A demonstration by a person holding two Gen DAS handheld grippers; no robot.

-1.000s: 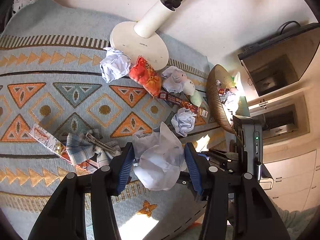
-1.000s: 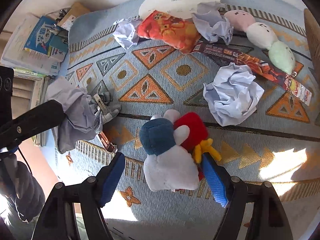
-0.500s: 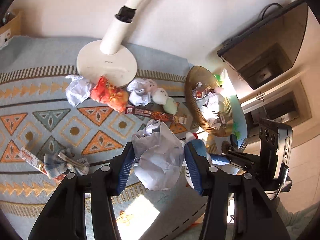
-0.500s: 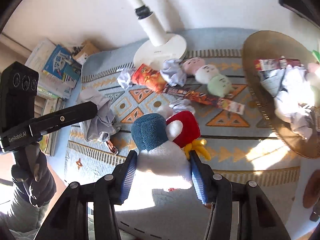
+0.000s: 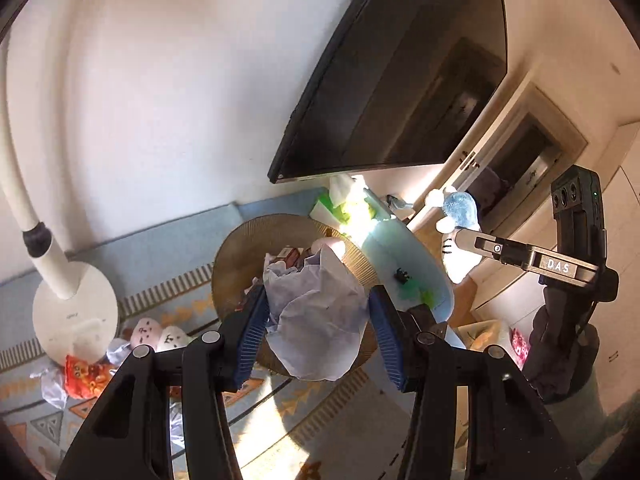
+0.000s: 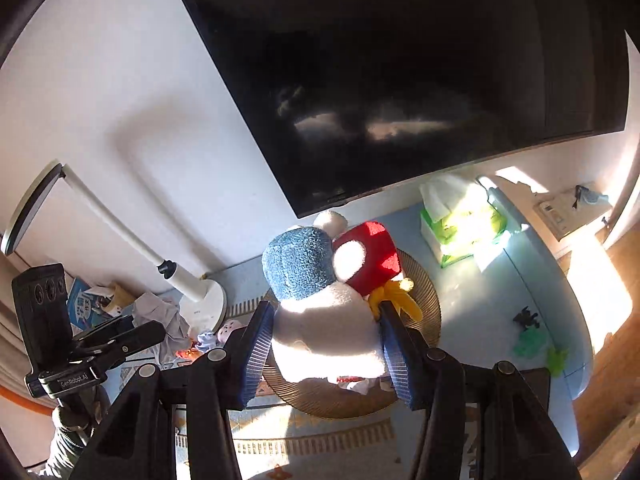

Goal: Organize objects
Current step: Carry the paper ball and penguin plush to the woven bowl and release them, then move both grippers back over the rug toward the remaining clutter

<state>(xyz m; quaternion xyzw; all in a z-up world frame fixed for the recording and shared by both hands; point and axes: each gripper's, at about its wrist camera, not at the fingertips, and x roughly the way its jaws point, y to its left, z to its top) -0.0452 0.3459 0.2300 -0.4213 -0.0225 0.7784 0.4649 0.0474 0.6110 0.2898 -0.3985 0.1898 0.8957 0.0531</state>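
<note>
Crumpled paper (image 5: pixel 320 320), pale lilac, sits pinched between the two blue pads of the left gripper (image 5: pixel 318 334), held in the air above the near edge of a round woven basket (image 5: pixel 240 248). Inside the basket lie more paper scraps and a small wrapper, partly hidden behind the held wad. The basket rests on a blue patterned cloth (image 5: pixel 168 240) covering the table.

Over on the right, the right gripper (image 6: pixel 324 354) clamps a plush toy (image 6: pixel 320 320) by its white body, one blue pad on each side. The toy has a blue cap, a red piece with a white spot beside it, and yellow bits near the right pad. It hangs above the same basket (image 6: pixel 428 308), whose rim shows behind and below it. In the left wrist view the toy (image 5: pixel 458 220) appears up and to the right of the basket, gripped from the side.

A white lamp base (image 5: pixel 74 312) stands on the cloth left of the basket, with small pale plush balls (image 5: pixel 160 334) and an orange snack bag (image 5: pixel 82 374) just beside it. A green tissue box (image 6: pixel 460 228) sits beyond the basket, near the lower edge of a dark screen (image 6: pixel 400 80) on the wall. Strong sunlight washes out part of the table around the box.
</note>
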